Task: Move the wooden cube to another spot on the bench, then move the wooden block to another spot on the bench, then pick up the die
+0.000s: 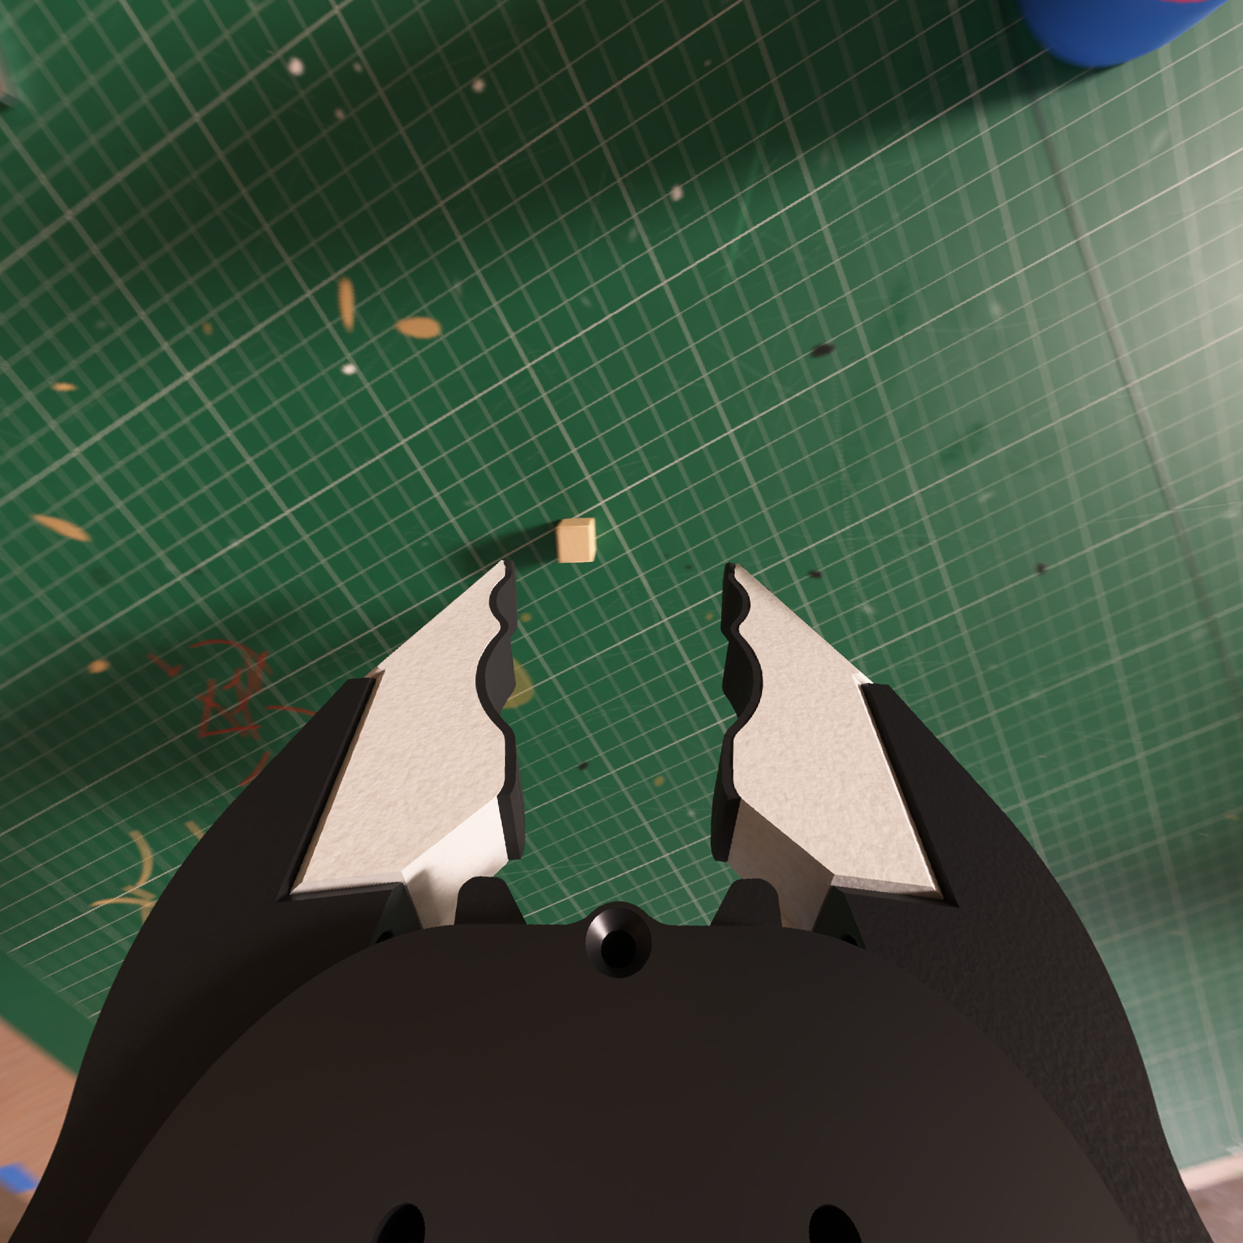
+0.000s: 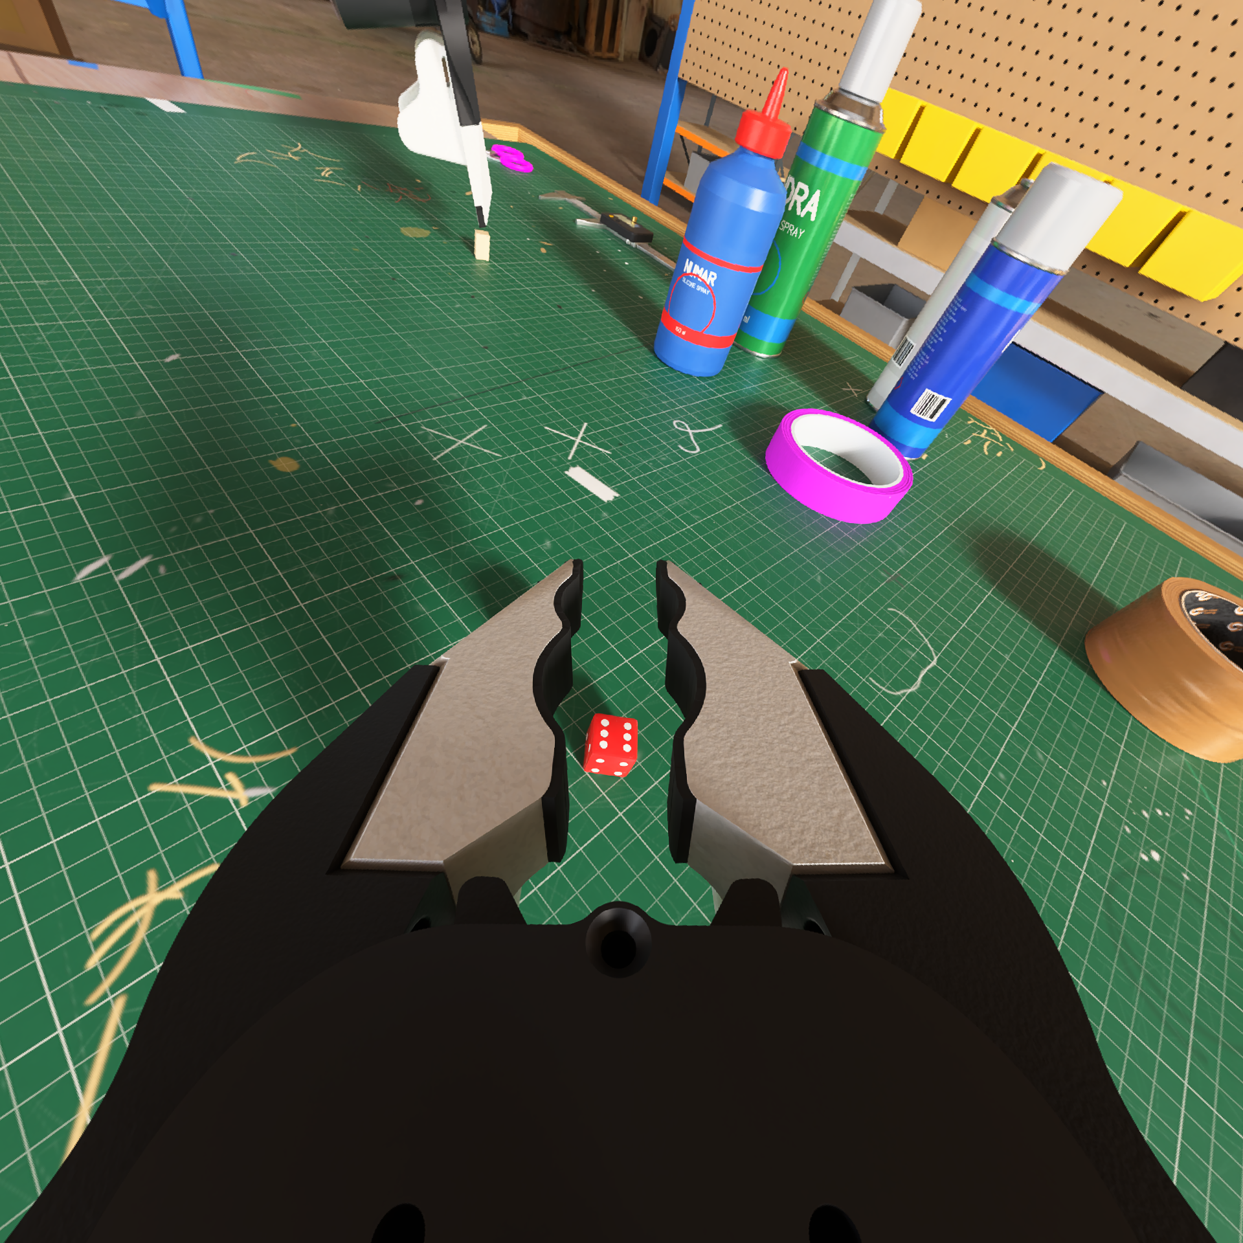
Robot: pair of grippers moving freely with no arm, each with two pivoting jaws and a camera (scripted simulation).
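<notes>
A small pale wooden cube (image 1: pixel 576 540) stands on the green cutting mat (image 1: pixel 874 403). My left gripper (image 1: pixel 619 572) is open and empty, and hangs over the mat with the cube just beyond its left fingertip. The right wrist view shows this gripper (image 2: pixel 479 215) far off, pointing down right above the same wooden piece (image 2: pixel 481 243). A red die (image 2: pixel 611 745) with white pips lies on the mat (image 2: pixel 269 403). My right gripper (image 2: pixel 619 568) is open, its fingers on either side of the die without touching it. No second wooden piece is in view.
Along the bench's right edge stand a blue glue bottle (image 2: pixel 720 269), a green spray can (image 2: pixel 820 202) and a blue spray can (image 2: pixel 975 323). A magenta tape roll (image 2: pixel 841 467), a brown tape roll (image 2: pixel 1170 672), calipers (image 2: pixel 619 229) and magenta scissors (image 2: pixel 511 158) lie nearby.
</notes>
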